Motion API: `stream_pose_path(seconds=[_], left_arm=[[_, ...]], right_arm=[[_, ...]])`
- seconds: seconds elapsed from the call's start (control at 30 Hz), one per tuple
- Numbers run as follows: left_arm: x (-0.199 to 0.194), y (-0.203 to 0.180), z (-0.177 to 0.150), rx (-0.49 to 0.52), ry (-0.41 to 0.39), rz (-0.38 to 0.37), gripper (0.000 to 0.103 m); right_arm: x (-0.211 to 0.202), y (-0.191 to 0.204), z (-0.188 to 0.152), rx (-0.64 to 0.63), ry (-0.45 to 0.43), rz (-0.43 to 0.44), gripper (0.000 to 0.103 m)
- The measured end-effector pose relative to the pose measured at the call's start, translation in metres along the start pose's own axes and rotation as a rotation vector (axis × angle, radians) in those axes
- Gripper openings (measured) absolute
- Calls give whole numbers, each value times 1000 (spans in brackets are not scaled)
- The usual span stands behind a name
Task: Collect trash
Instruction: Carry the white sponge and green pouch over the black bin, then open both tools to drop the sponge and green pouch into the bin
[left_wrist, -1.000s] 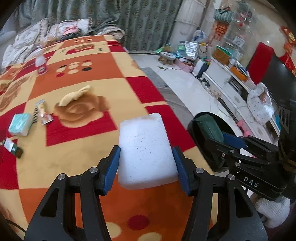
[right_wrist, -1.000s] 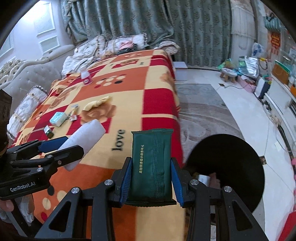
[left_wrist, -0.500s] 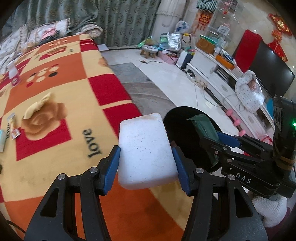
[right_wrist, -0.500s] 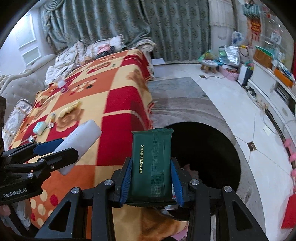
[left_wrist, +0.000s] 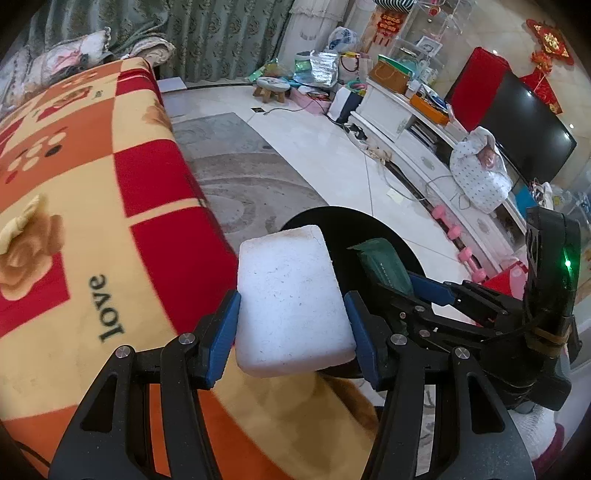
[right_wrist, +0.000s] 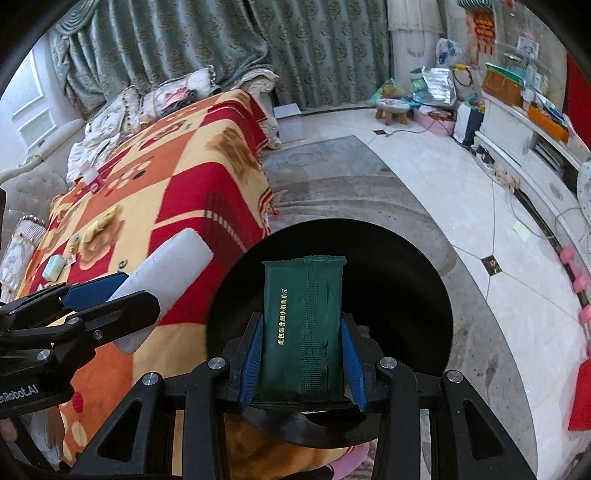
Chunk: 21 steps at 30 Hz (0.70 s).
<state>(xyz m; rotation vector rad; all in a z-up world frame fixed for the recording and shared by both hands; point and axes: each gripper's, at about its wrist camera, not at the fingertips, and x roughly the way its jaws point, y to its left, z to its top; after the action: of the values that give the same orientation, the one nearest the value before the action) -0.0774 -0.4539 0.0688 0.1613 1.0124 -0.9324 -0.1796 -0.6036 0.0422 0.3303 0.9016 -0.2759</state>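
Note:
My left gripper (left_wrist: 291, 332) is shut on a white foam block (left_wrist: 290, 295), held over the bed's edge beside a black bin (left_wrist: 343, 221). The same foam block (right_wrist: 166, 280) and left gripper (right_wrist: 122, 299) show at the left of the right wrist view. My right gripper (right_wrist: 301, 354) is shut on a dark green packet (right_wrist: 303, 328) directly above the black bin's (right_wrist: 399, 277) dark opening. In the left wrist view the green packet (left_wrist: 384, 266) and right gripper (left_wrist: 413, 291) sit just right of the foam.
A red, orange and yellow blanket (right_wrist: 155, 192) covers the bed, with a yellow crumpled piece (right_wrist: 101, 223), a pale blue pack (right_wrist: 53, 267) and a small bottle (right_wrist: 90, 177) on it. White TV cabinet (left_wrist: 424, 129), pink dumbbells (left_wrist: 454, 232) and a small stool (left_wrist: 273, 86) stand on the tiled floor.
Both grippers have swung right from over the blanket toward the black bin, keeping their loads. The green packet now hangs over the bin's opening; the foam has reached the bed's edge.

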Motion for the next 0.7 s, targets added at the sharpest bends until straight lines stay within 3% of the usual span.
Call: stream_pose_path(seconds=[0.43, 0.7], left_arm=[[18, -1, 6, -46, 25, -92, 58], [16, 4, 4, -66, 38, -99, 62]], right_arm=[[10, -21, 4, 56, 18, -17, 41], [10, -25, 1, 81, 26, -25, 46]])
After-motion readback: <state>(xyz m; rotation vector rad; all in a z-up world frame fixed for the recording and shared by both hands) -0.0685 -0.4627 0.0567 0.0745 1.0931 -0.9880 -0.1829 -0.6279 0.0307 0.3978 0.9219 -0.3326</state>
